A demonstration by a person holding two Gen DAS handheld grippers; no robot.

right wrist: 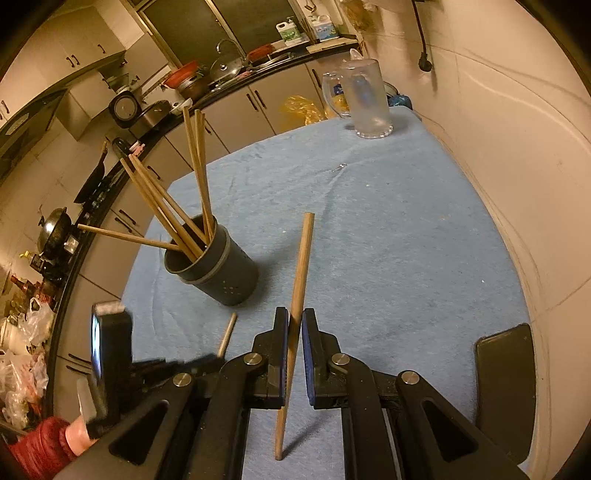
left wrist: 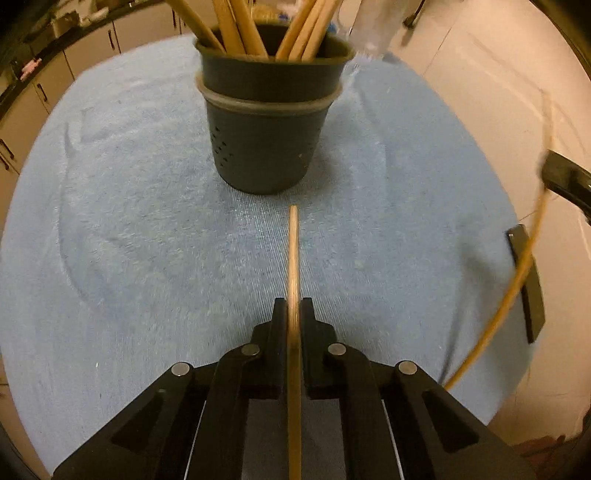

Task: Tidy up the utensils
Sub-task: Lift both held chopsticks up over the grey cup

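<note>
A dark grey utensil holder point(left wrist: 271, 122) with several wooden chopsticks point(left wrist: 236, 26) stands on the blue towel point(left wrist: 110, 221); it also shows in the right wrist view point(right wrist: 218, 269). My left gripper point(left wrist: 294, 306) is shut on a wooden chopstick point(left wrist: 293, 258) that points toward the holder, its tip short of the holder's base. My right gripper point(right wrist: 294, 317) is shut on another chopstick point(right wrist: 301, 273), held tilted above the towel to the right of the holder. That chopstick also arcs along the right edge of the left wrist view point(left wrist: 517, 288).
A clear glass mug point(right wrist: 365, 99) stands at the towel's far end. A black phone-like slab point(right wrist: 504, 373) lies at the right edge of the towel. The left gripper with its chopstick tip point(right wrist: 227, 334) shows at lower left. A wall runs along the right; kitchen counters stand behind.
</note>
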